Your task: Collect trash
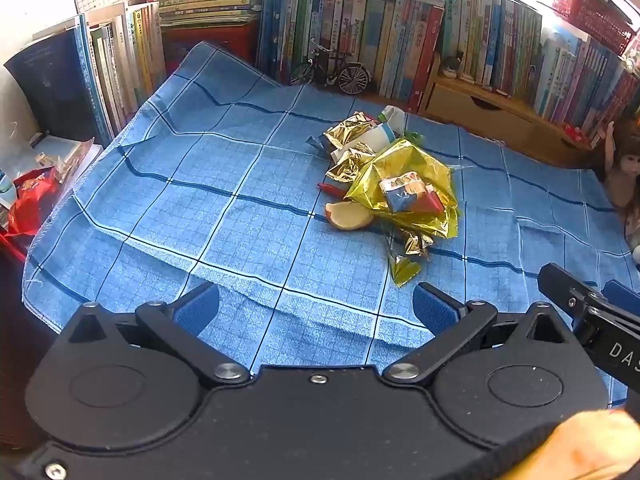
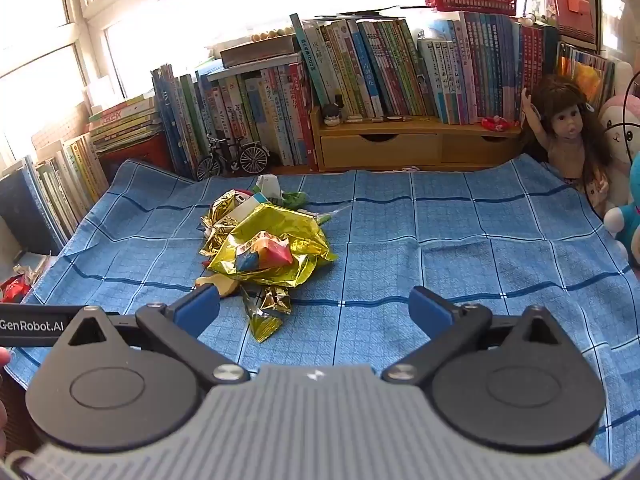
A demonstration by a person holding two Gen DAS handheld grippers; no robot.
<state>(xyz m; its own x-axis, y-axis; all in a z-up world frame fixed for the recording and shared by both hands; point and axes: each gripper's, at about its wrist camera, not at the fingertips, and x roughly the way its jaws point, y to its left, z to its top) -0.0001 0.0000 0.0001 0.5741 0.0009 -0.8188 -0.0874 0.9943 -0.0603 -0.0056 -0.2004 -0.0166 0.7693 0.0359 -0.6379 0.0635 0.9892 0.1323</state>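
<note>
A heap of trash lies on the blue checked cloth (image 1: 224,184) (image 2: 460,248): a crumpled gold foil wrapper (image 1: 412,184) (image 2: 276,240), a small red-and-blue packet (image 1: 412,196) (image 2: 264,258) on top, smaller gold wrappers (image 1: 348,132) (image 2: 222,210), white paper (image 1: 372,140) and an apple slice (image 1: 348,216) (image 2: 218,282). A twisted gold wrapper (image 1: 404,268) (image 2: 264,324) lies nearest. My left gripper (image 1: 316,312) is open, short of the heap and to its left. My right gripper (image 2: 314,310) is open too, its left finger (image 2: 198,310) beside the apple slice.
Rows of books (image 1: 360,32) (image 2: 400,68) line the back and left edges. A model bicycle (image 1: 332,72) (image 2: 234,160), a wooden drawer unit (image 1: 480,120) (image 2: 400,148), a doll (image 2: 568,140) and plush toys (image 2: 624,208) border the cloth. A red bag (image 1: 30,204) sits off the left edge.
</note>
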